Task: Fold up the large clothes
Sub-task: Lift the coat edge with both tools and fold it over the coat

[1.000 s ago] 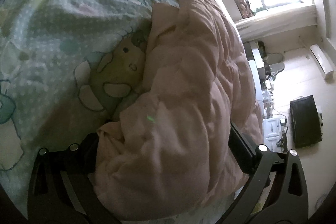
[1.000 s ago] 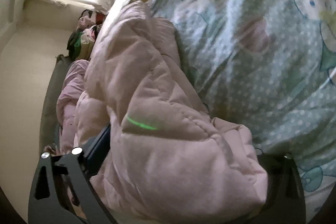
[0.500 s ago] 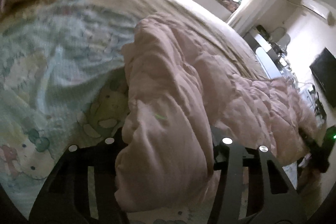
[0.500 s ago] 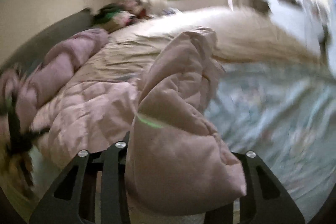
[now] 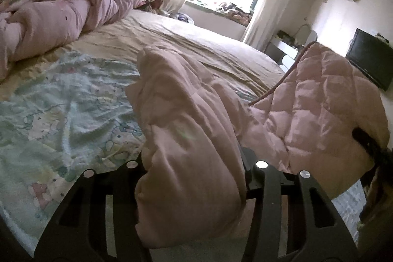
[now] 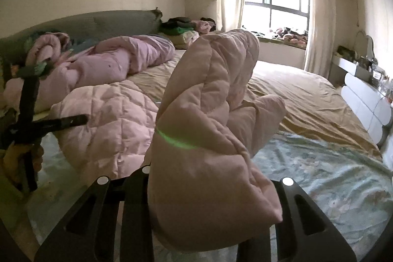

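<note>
Pink quilted jacket raised over bed, lower centre of both views. Bunched edge clamped in left gripper; another edge in right gripper; both jaws closing on padding. Judged soft, bulky, light, slippery; best gripped at seams.

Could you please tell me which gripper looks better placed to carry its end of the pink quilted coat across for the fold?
Neither clearly: the left gripper and right gripper are each closing on a bunched end of the pink quilted coat, lifted above the bed.
</note>
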`<action>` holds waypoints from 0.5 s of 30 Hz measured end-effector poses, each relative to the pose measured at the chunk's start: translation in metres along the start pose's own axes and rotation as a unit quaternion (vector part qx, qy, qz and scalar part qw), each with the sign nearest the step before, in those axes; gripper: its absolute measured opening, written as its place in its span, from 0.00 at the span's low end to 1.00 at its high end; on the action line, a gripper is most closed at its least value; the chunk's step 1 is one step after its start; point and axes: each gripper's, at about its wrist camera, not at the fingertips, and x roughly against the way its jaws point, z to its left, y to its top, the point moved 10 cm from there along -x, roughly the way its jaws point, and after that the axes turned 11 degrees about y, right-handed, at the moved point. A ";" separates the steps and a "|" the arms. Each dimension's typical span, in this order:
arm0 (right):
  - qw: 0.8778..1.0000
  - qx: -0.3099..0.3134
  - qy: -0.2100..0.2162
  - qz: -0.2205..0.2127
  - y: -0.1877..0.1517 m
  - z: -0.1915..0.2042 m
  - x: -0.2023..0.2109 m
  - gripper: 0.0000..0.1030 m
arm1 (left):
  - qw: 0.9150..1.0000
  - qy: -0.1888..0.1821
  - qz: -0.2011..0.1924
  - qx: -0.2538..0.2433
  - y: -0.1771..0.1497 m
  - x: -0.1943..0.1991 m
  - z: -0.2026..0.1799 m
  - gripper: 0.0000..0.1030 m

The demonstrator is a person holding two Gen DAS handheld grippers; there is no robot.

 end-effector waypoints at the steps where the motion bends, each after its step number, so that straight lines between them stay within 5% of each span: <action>1: 1.000 -0.001 -0.002 0.000 -0.005 0.000 0.005 0.27 | 1.000 0.000 -0.002 -0.002 -0.002 0.003 -0.001 0.39; 15: 0.995 -0.095 -0.008 -0.020 -0.057 -0.018 0.048 0.27 | 0.999 0.012 -0.015 -0.030 -0.034 0.034 -0.004 0.39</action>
